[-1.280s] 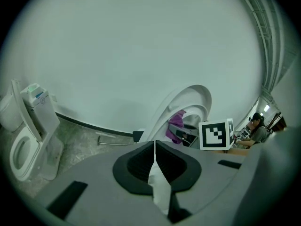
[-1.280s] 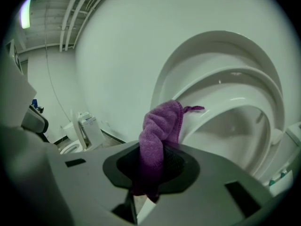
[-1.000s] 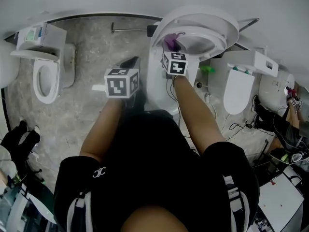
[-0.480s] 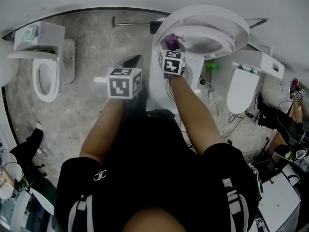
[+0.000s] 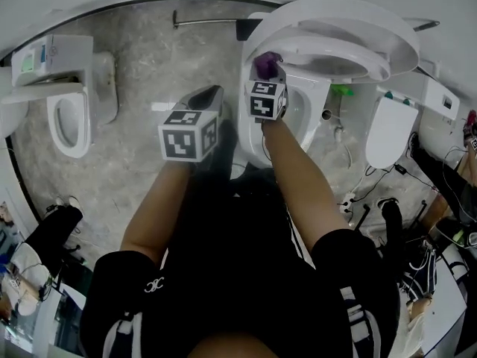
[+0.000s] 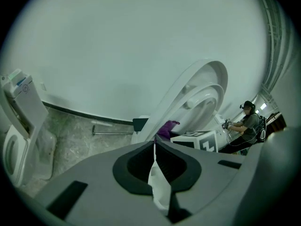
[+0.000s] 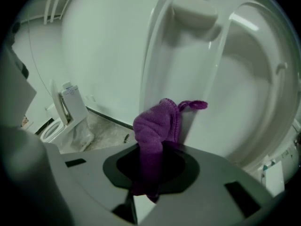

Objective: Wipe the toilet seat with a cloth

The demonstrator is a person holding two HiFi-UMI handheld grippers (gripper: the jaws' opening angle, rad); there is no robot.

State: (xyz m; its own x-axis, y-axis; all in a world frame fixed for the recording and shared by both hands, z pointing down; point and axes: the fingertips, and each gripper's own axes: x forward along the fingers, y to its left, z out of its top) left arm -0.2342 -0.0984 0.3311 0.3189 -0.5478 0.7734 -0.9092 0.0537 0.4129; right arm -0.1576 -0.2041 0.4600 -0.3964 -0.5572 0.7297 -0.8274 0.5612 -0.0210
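The white toilet stands at top centre with its seat and lid tipped up against the wall. My right gripper is shut on a bunched purple cloth and hangs over the left side of the bowl rim. In the right gripper view the cloth sticks up out of the right gripper, close to the raised seat; I cannot tell if they touch. My left gripper is shut and holds nothing, out over the floor left of the toilet. Its closed jaws show in the left gripper view.
A second toilet stands at the left and a third at the right. A metal bar lies by the wall. Cables trail on the floor at the right. Another person works far right.
Both grippers have sunk lower beside the toilet, and the raised seat and lid now look larger and nearer. The purple cloth stays held in the right gripper.
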